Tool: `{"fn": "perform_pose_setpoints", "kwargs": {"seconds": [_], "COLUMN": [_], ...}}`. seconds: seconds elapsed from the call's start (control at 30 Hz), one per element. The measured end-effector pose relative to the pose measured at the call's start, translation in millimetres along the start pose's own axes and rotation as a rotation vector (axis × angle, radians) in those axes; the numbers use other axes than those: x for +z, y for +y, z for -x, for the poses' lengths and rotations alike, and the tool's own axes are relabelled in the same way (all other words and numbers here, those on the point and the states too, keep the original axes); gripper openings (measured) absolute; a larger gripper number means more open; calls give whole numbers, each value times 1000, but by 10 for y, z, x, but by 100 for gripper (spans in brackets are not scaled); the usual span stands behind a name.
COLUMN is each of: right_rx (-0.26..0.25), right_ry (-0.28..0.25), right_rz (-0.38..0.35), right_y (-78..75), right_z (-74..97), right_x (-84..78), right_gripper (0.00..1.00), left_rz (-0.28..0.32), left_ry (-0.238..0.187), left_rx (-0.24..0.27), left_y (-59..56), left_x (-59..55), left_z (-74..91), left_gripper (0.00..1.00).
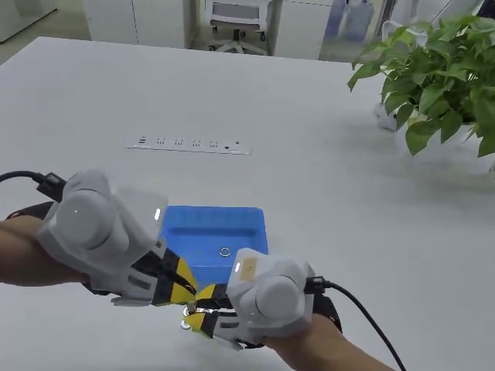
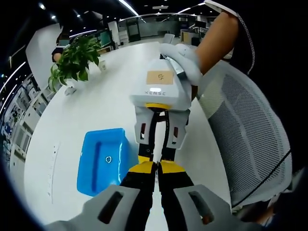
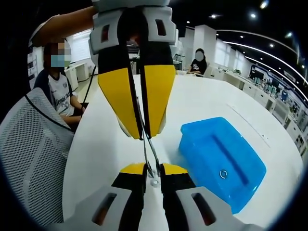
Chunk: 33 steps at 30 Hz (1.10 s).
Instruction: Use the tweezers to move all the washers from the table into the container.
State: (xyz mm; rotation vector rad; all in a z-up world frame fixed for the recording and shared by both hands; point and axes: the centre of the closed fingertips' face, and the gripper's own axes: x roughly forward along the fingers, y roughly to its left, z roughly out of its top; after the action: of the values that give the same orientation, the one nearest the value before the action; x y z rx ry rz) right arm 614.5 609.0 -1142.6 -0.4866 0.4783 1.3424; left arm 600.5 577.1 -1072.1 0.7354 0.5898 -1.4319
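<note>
The blue container [image 1: 178,214] lies on the white table with one washer [image 1: 224,252] inside; it also appears in the left gripper view [image 2: 89,168] and the right gripper view [image 3: 240,192]. My left gripper [image 1: 189,287] and right gripper [image 1: 203,313] meet tip to tip just in front of it. The left gripper [image 2: 156,168] is shut on the thin metal tweezers [image 3: 148,149]. Their tips reach down between the jaws of my right gripper [image 3: 153,169], which close in on both legs. A small washer [image 3: 154,183] lies on the table right under the tips.
A power strip [image 1: 189,144] lies beyond the container, and a potted plant [image 1: 441,77] stands at the far right. A mesh chair [image 3: 33,159] is at the table's near edge. People [image 3: 57,91] sit beside the table.
</note>
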Motion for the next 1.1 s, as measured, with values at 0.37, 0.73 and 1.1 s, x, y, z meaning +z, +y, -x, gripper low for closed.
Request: {"fn": "perform_pose_setpoints", "kwargs": {"seconds": [0.37,0.73,1.1], "right_rx": [22,35,38], "right_ry": [17,29,15], "right_rz": [4,0,-6], "right_y": [76,91,97], "right_z": [-85,-132,-145], "right_x": [-39,-68,-32], "right_gripper": [13,13,13], "left_rz": [22,40,38], "left_ry": [7,13,8], "left_rx": [4,1,4], "left_y": [-52,-38,-25], "left_x": [-90,-161,-150], "left_z": [8,-7,3], "left_gripper": [6,6,6]}}
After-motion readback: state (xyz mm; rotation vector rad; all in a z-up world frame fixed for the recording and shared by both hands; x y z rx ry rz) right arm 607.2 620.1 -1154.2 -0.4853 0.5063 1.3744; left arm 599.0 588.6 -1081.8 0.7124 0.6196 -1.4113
